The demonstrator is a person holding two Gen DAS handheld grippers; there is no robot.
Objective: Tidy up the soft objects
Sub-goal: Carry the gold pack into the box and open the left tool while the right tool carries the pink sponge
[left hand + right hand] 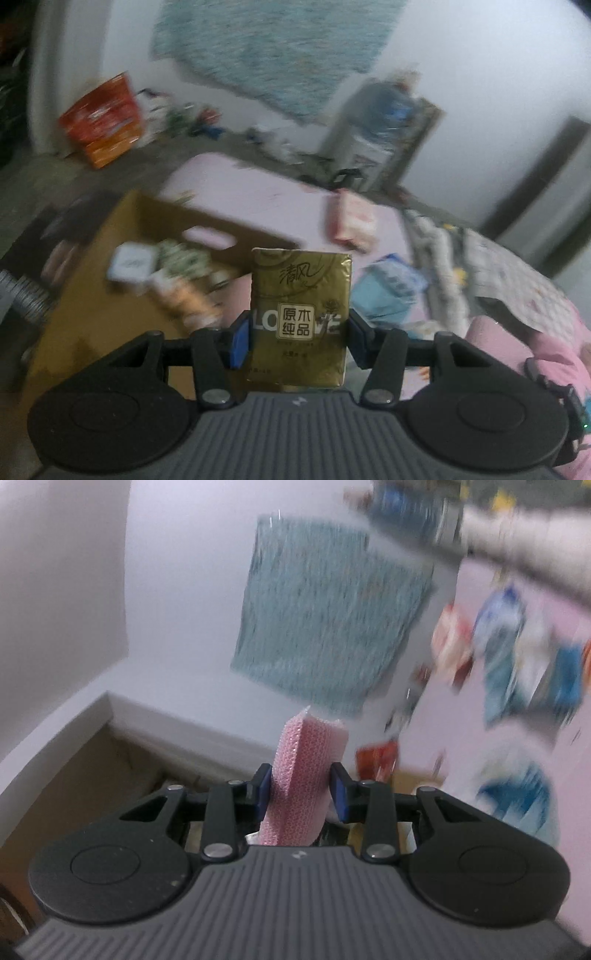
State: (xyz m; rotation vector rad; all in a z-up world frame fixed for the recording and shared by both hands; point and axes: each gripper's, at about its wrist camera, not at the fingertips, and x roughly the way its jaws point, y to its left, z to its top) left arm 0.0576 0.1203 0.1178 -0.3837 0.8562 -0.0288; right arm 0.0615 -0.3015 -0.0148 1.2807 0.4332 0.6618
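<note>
Left wrist view: one gold tissue pack (pixel 300 317) stands clamped in the left gripper (pixel 298 338), above one cardboard box (pixel 92 295). One pink sponge (pixel 304 775) sits pinched upright in the right gripper (pixel 300 794).

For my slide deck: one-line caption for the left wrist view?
Left tool grips a gold foil tissue pack above an open cardboard box.

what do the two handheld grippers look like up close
Both look alike. The left gripper and right gripper each have a grey ribbed body, two round black discs at the sides, black linkage arms with silver pivot screws, and blue pads on black fingers. No cables, sleeves or hands show.
</note>
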